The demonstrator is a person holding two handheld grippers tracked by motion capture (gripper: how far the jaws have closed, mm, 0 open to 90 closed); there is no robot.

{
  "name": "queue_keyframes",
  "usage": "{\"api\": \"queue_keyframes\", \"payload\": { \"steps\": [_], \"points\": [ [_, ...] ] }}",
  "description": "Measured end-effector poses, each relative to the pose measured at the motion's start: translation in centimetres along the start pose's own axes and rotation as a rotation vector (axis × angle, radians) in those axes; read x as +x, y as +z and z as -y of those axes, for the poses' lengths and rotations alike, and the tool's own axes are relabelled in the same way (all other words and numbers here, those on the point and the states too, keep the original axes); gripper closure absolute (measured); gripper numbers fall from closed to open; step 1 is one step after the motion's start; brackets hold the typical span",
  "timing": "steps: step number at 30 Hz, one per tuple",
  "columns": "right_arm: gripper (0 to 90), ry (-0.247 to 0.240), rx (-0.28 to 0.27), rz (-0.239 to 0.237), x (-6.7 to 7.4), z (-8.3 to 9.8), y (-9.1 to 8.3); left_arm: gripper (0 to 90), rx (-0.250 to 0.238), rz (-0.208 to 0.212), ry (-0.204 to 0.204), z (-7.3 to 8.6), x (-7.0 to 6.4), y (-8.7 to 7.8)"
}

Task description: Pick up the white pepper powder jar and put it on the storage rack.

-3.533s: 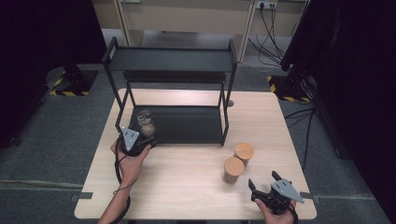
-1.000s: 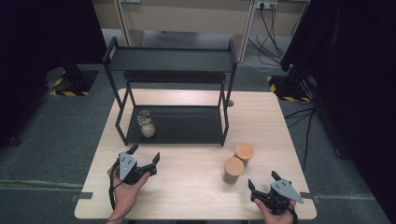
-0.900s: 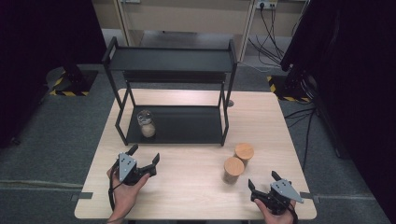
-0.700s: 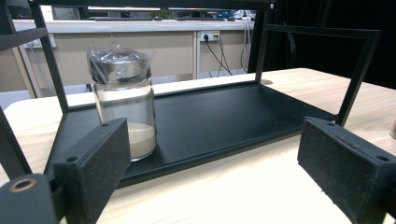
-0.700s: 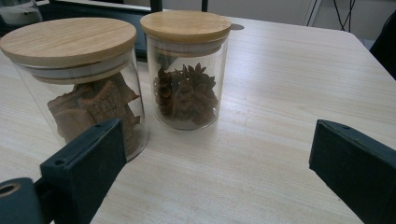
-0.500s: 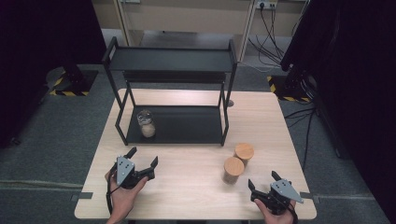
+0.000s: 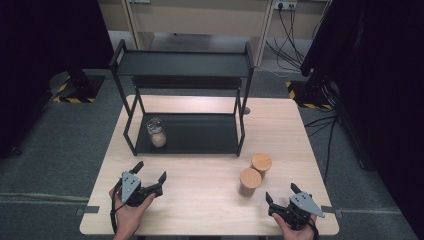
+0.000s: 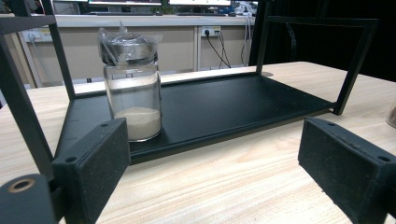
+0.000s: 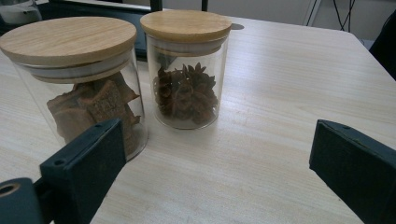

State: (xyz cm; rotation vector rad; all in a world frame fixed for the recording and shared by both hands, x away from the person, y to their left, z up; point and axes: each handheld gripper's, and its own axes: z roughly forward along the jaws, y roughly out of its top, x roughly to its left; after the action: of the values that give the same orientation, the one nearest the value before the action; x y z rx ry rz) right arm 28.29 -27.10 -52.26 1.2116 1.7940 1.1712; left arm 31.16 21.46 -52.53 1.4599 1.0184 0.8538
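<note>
Pulled back from the rack, the left tool is now hovering over the table near its front edge, jaws apart and holding nothing. On the rack's lower shelf, the powder jar is standing upright. Beside two wooden-lidded jars, the right tool is resting, jaws apart.
</note>
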Motion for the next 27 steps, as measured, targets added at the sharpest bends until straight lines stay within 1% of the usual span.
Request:
{"api": "queue_keyframes", "payload": {
  "steps": [5, 17, 22, 25, 27],
  "points": [
    [4.1, 0.001, 0.000, -0.001, -0.02, 0.00, 0.00, 8.4, 0.010, 0.005, -0.005, 0.25, -0.05, -0.24],
    [4.1, 0.004, 0.001, -0.004, -0.04, -0.01, 0.01, 8.2, 0.003, -0.002, -0.020, 0.38, 0.02, -0.44],
    [4.1, 0.004, 0.002, -0.005, -0.05, -0.01, 0.02, 8.2, 0.011, -0.003, -0.020, 0.67, 0.15, -0.34],
    [4.1, 0.005, 0.001, -0.004, -0.06, 0.00, 0.01, 8.2, 0.019, 0.000, -0.018, 0.95, 0.05, -0.23],
    [4.1, 0.008, 0.001, -0.004, -0.08, 0.00, 0.01, 8.1, 0.017, 0.001, -0.016, 0.95, -0.02, -0.18]
  ]
}}
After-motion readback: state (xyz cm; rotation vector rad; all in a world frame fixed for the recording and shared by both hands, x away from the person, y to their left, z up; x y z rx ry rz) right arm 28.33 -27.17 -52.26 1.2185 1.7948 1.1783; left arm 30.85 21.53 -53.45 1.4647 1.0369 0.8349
